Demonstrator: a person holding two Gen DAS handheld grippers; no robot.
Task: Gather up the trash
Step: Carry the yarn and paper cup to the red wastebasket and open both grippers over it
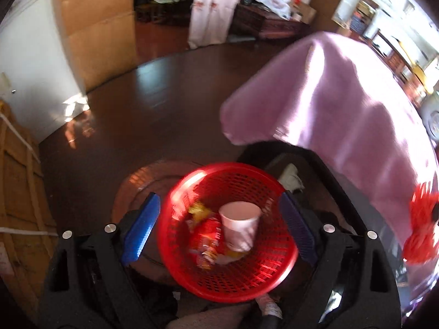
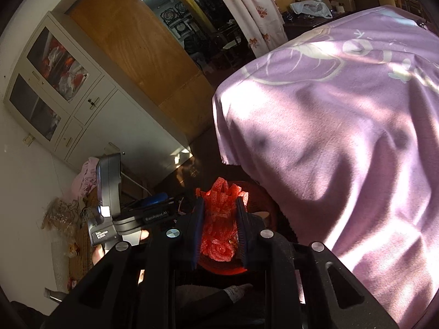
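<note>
Dark glossy wood floor [image 1: 164,104] all around, sunlight patches on it, with a big piece of furniture draped in a purple cloth [image 1: 343,104] on the right side. White cabinet [image 2: 55,87] with glass doors along the wall, wooden panels next to it, and a floral curtain [image 1: 211,5] by the doorway further back.

The left gripper [image 1: 219,230] points down over a red mesh basket [image 1: 271,277], blue fingers spread wide apart either side of it, not gripping anything. Basket's got a white paper cup [image 1: 241,227] plus some red and yellow wrappers [image 1: 207,235] in it, all a bit blurry.

The right gripper [image 2: 219,230] has its fingers squeezed onto a wad of red foam netting [image 2: 221,219], held just above the basket rim, right beside the cloth edge. Same netting shows at the right edge of the left camera
</note>
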